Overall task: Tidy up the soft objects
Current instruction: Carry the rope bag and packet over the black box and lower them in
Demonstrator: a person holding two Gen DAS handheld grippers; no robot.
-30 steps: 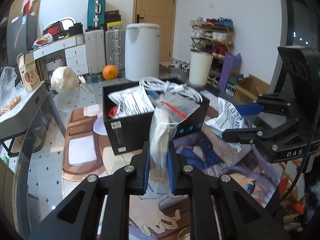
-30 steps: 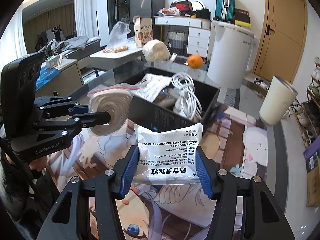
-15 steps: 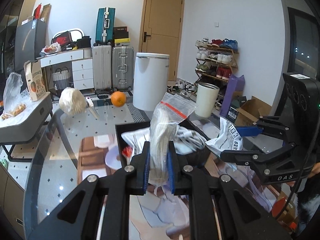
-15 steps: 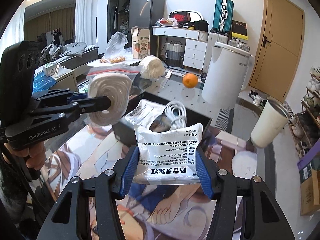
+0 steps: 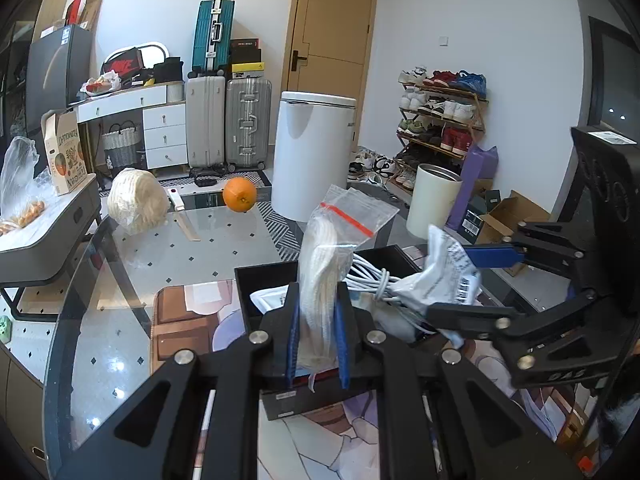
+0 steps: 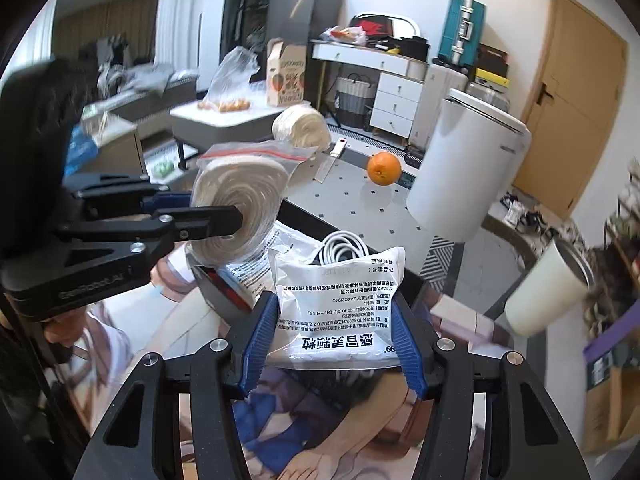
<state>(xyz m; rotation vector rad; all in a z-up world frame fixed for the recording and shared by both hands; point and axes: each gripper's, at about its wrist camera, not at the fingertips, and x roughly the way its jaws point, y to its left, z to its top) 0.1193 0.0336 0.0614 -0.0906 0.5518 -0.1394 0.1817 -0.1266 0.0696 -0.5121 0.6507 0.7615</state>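
My left gripper (image 5: 318, 312) is shut on a clear zip bag holding a white coiled roll (image 5: 320, 268), held up over the black box (image 5: 256, 280). In the right wrist view the same bag (image 6: 240, 200) sits at left in the left gripper (image 6: 224, 216). My right gripper (image 6: 332, 328) is shut on a white printed pouch (image 6: 340, 304), above the box's near side; it also shows in the left wrist view (image 5: 444, 280). The box holds a white cable coil (image 6: 344, 244) and another printed pouch (image 6: 256, 260).
An orange (image 5: 239, 194), a bagged white roll (image 5: 136, 200) and a ruler-like strip (image 5: 186, 222) lie on the glass table (image 5: 120, 300). A white bin (image 5: 314, 156), a cream cylinder (image 5: 434, 200), suitcases and a shoe rack stand beyond.
Both grippers have risen with their loads and moved over the black box; the box now sits lower and closer under them.
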